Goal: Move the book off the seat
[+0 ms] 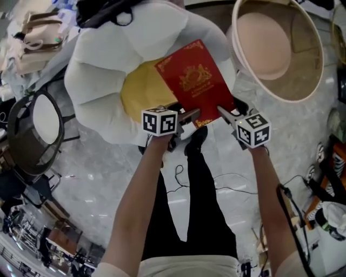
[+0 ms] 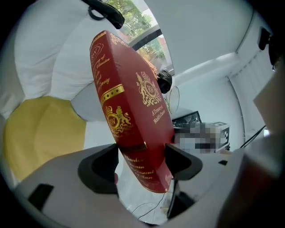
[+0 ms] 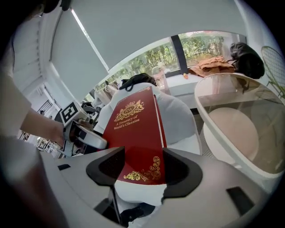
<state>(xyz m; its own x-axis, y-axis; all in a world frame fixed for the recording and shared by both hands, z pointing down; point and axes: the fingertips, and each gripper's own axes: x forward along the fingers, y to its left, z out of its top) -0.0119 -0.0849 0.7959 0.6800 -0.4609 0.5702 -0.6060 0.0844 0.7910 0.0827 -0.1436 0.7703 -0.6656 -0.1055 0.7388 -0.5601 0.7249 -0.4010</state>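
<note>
The red book (image 1: 194,81) hangs over the front of the white petal-shaped seat (image 1: 102,70). Its far end is above the seat's yellow middle cushion (image 1: 138,94) and its near edge juts past the seat's front rim, over the floor (image 1: 97,184). The left gripper (image 1: 188,115) is clamped across the book's thickness at the near left corner, one jaw on each side of the spine end. The right gripper (image 1: 227,113) pinches the near right corner, both jaws pressed against the book. In the left gripper view the book's near end stands clear of the yellow cushion; whether its far end touches the seat cannot be told. In front of the seat the pale floor lies open, apart from the person's legs and a thin cable (image 1: 216,186). Just right of the seat stands a round tub chair (image 1: 311,32), its rim close to the book's right edge, holding only a pink cushion (image 1: 262,43). Left of the seat sits a dark wire chair (image 1: 21,135) with a white round pad (image 1: 46,119) in it. A black strap (image 1: 108,11) lies on the seat's far side.
</note>
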